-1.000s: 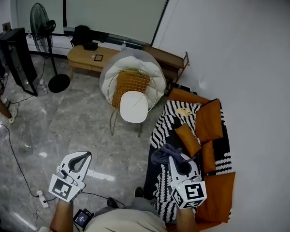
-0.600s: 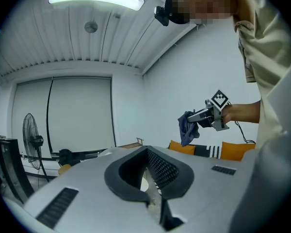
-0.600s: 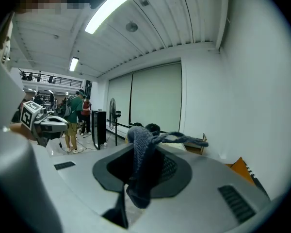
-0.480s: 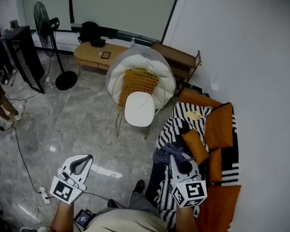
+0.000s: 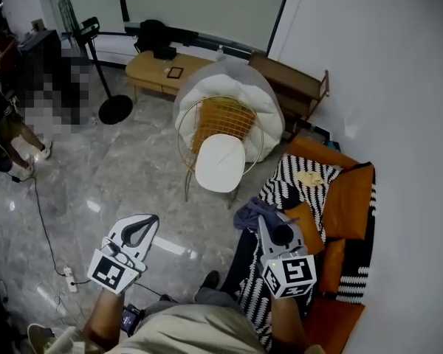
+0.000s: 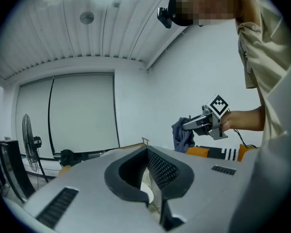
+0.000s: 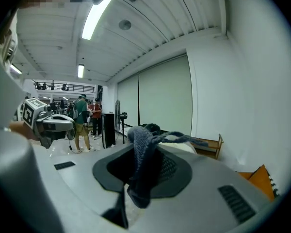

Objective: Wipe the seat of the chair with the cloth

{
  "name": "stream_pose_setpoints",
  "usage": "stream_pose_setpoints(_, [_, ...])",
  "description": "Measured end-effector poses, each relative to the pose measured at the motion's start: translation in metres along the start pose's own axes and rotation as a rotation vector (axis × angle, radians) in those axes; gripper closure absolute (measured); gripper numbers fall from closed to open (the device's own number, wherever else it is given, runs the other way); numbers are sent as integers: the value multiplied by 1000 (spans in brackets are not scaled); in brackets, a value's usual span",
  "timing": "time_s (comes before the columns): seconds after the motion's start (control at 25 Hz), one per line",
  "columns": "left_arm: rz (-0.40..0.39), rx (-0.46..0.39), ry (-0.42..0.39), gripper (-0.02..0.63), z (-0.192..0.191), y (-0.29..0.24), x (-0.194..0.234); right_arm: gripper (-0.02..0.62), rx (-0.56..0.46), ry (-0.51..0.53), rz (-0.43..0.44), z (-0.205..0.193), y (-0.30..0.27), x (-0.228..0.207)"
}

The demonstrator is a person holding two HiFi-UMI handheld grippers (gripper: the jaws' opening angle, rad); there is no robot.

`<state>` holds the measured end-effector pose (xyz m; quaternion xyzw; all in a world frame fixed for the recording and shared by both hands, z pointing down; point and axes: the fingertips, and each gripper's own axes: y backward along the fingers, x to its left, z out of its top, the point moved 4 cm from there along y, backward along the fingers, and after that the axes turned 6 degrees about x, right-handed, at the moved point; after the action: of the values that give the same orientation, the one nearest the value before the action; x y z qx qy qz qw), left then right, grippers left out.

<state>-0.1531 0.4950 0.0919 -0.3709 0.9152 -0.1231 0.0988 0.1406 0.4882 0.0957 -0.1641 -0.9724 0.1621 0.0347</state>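
Note:
The chair (image 5: pixel 220 162) has a white oval seat and a gold wire back, and it stands on the marble floor ahead of me. A dark blue-grey cloth (image 5: pixel 252 214) hangs from my right gripper (image 5: pixel 266 226), which is shut on it, below and right of the seat and well short of it. The cloth (image 7: pixel 141 166) drapes over the closed jaws of my right gripper (image 7: pixel 145 147). My left gripper (image 5: pixel 142 226) is shut and empty, held over the floor at the lower left. From the left gripper (image 6: pixel 148 152) I see the right gripper (image 6: pixel 203 123) carrying the cloth (image 6: pixel 183 135).
A sofa (image 5: pixel 332 198) with a black-and-white cover and orange cushions lines the right wall. Behind the chair lies a big white cushion (image 5: pixel 232 94), then a low wooden bench (image 5: pixel 159 66). A standing fan (image 5: pixel 103 72), floor cables (image 5: pixel 48 234) and a person (image 5: pixel 4 135) are at left.
The chair sits lower and larger in the head view as I have come closer. Both grippers have risen slightly, the left also drifting right. The cloth stays held in the right one.

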Motion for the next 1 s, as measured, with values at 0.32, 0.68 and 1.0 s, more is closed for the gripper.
stream_pose_setpoints(0.32, [-1,31,-93,591,30,-47,-2,508,-1,-15,37,3,-25,-48])
stream_pose_setpoints(0.68, [0,8,-48,591,32,-100,26,508,1,-58,-34,5,-36,-84])
stream_pose_setpoints(1.0, [-129,-25,-45,591,37,-176,75,508,51,-71,-151,11,-77,-105])
